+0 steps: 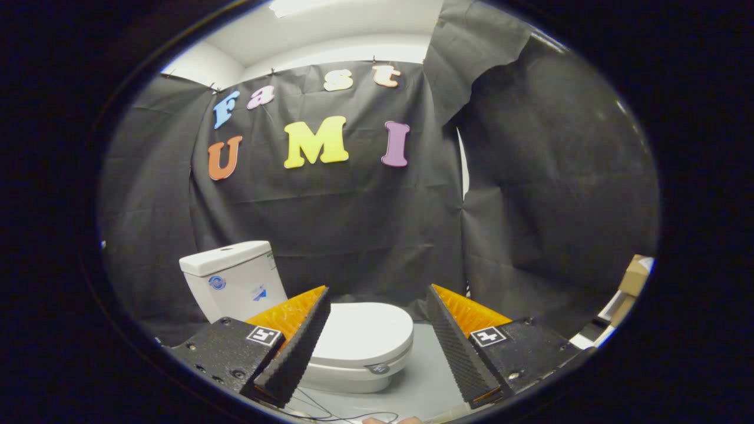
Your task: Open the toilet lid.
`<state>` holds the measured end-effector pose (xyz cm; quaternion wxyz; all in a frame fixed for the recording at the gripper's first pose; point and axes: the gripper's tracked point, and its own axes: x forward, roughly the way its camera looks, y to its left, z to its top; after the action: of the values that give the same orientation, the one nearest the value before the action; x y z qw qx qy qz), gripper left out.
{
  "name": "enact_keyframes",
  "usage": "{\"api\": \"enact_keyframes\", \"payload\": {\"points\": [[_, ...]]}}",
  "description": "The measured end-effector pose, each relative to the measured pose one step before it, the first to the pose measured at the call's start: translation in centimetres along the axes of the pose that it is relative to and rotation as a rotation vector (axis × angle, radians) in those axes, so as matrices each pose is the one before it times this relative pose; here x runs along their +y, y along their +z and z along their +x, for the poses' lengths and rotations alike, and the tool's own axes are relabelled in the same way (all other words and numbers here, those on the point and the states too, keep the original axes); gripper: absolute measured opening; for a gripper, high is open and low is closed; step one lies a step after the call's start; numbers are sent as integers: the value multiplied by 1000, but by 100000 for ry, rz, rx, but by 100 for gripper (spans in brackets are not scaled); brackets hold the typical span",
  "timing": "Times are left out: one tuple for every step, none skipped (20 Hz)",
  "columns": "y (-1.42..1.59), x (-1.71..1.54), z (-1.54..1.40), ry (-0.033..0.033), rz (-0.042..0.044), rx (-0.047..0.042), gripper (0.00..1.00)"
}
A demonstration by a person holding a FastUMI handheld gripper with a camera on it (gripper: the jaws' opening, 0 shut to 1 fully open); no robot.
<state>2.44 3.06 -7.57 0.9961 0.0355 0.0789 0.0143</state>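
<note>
Approach step — gripper (377, 294) spread wide, holding nothing. Toilet lid (365, 331) lies shut on the bowl, just beyond the fingers, tank (232, 280) far left. Next, likely: drop lower and hook the lid's near rim.

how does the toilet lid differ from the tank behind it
The white oval toilet lid lies flat and closed, low between the open gripper fingers; the white boxy toilet tank stands upright, beyond the left finger. The tank carries stickers; the lid's top is plain. Both are glossy white.
</note>
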Motion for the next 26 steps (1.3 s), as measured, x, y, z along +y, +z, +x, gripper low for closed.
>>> {"api": "enact_keyframes", "payload": {"points": [[-1215, 624, 519, 1075, 776, 3973, 100], [-961, 608, 413, 1437, 661, 3152, 100], [-642, 313, 534, 839, 1126, 1756, 100], [-634, 356, 575, 1279, 1390, 1875, 100], [-992, 227, 746, 215, 1473, 2838, 100], [-928, 11, 748, -166, 2088, 2720, 100], [-715, -5, 889, 107, 2883, 2412, 100], [-845, 70, 932, 468, 3772, 2909, 100], [-1382, -213, 1050, 419, 3528, 3513, 100], [-1296, -290, 981, 80, 3622, 3596, 100], [-1166, -529, 1271, 124, 3925, 4177, 100], [-1191, -561, 1016, -437, 4079, 4590, 100], [-641, -482, 1104, -102, 4217, 3689, 100], [-352, -493, 995, -58, 3671, 2781, 100], [-400, -752, 685, -252, 2892, 1759, 100], [-234, -661, 635, -610, 2244, 1186, 100], [-135, -580, 522, -244, 2022, 846, 100], [-105, -619, 739, -760, 1729, 1235, 99], [-396, -711, 896, -726, 1549, 1287, 99], [-280, -660, 855, -834, 1515, 1606, 99], [-560, -748, 836, -877, 1596, 2149, 99], [-493, -653, 752, -884, 1737, 2427, 99], [-469, -565, 1024, -640, 1205, 2290, 99], [-405, -513, 803, -355, 1190, 1392, 98], [-270, -321, 682, 133, 1518, 966, 97], [-207, -440, 782, 210, 1988, 854, 97]]}}
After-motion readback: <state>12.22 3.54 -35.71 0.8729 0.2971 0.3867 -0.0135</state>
